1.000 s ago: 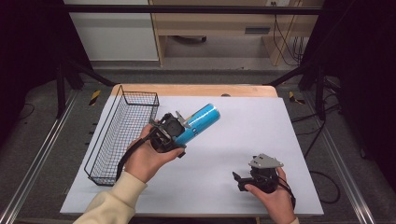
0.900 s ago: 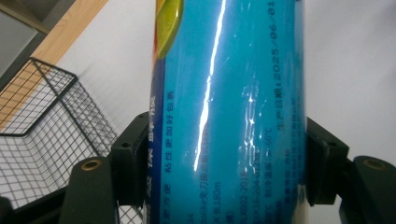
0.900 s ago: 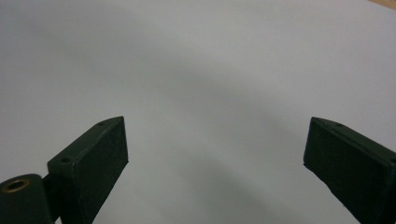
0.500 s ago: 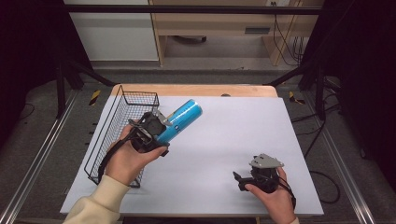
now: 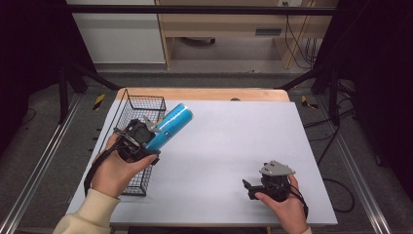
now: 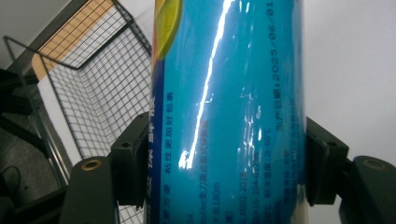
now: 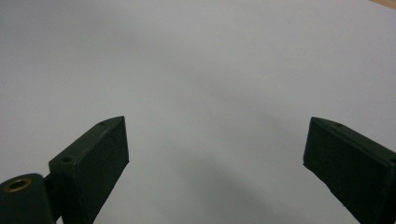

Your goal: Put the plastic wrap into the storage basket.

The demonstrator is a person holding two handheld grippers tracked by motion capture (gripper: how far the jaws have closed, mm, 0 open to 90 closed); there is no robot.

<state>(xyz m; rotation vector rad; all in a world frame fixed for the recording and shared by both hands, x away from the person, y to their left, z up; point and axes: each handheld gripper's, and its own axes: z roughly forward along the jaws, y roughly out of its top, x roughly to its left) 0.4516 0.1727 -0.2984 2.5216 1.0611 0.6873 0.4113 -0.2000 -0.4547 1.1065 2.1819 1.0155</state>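
Observation:
My left gripper [image 5: 155, 135] is shut on a glossy blue cylinder [image 5: 169, 126], a tube with printed text, held tilted up to the right above the near half of the black wire basket [image 5: 127, 113]. In the left gripper view both black pads [image 6: 134, 163] press the sides of the blue cylinder [image 6: 229, 107], with the wire basket [image 6: 100, 88] behind it at the left. My right gripper [image 5: 249, 187] rests low on the white table [image 5: 234, 136] at the front right; its jaws stand wide apart over the bare white table [image 7: 201, 70] with nothing between them.
The wire basket lies along the table's left edge, and its visible mesh floor holds nothing. A wooden strip [image 5: 204, 93] borders the table's far edge. Metal rails [image 5: 39, 165] and dark floor flank the table; a cable [image 5: 336, 187] trails off the right side.
My left hand has carried the blue cylinder leftward from the table's middle to above the basket. The right gripper has stayed put.

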